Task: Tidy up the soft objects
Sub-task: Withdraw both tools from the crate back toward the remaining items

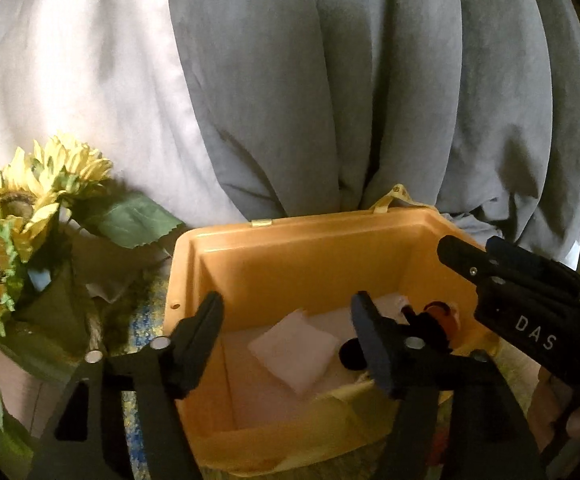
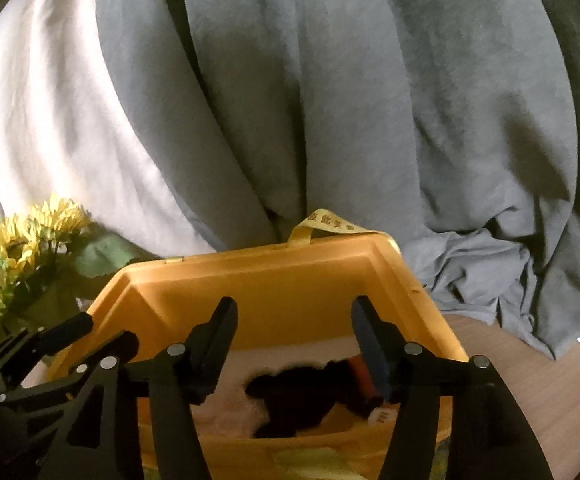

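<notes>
Grey curtain (image 1: 330, 80) backs one orange bin (image 1: 290, 248); left claw (image 1: 286, 320) and right claw (image 2: 294, 320) gape empty.

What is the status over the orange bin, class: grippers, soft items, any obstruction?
Left gripper open, empty. Right gripper open, empty. Pale pink cloth square and black plush toy lie inside the orange plastic bin. Nothing blocking.

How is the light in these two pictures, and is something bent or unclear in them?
Left wrist view: light falls from the left, bright on the white curtain; the sunflowers are lit, the orange bin inside is dim. Right wrist view: the black soft toy in the bin is a dark shape without detail. Both views: fisheye bends the curtain folds, corners go black, slight softness overall.
</notes>
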A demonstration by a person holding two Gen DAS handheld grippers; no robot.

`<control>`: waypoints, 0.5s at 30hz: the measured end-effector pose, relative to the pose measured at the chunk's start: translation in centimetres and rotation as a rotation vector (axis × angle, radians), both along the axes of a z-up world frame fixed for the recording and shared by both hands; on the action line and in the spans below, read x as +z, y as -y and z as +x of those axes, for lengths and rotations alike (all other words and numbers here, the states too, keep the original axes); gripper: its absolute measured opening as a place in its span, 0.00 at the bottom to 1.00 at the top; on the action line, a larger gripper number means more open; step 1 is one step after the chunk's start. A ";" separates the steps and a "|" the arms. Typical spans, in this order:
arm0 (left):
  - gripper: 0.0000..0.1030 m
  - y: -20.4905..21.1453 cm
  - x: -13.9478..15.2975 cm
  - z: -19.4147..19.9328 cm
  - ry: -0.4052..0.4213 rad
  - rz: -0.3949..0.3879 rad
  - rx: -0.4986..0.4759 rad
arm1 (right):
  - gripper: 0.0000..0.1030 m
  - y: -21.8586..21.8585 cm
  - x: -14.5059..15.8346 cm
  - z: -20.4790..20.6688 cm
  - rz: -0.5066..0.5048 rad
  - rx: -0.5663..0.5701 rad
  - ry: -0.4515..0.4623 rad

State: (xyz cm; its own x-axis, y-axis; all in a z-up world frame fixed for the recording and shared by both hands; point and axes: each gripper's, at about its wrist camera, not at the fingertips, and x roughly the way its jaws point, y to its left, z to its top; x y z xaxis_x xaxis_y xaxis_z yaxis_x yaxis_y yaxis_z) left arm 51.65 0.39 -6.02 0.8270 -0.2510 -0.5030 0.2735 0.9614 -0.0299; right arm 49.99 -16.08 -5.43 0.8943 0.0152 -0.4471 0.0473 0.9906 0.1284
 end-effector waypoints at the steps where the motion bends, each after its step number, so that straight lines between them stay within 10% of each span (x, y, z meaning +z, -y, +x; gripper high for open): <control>1: 0.69 -0.1 0.2 -0.3 0.003 -0.005 -0.001 | 0.63 -0.1 0.2 -0.2 -0.002 -0.003 0.003; 15: 0.85 -1.0 3.7 -6.1 0.068 -0.037 0.011 | 0.73 0.1 3.7 -6.2 -0.016 -0.064 0.057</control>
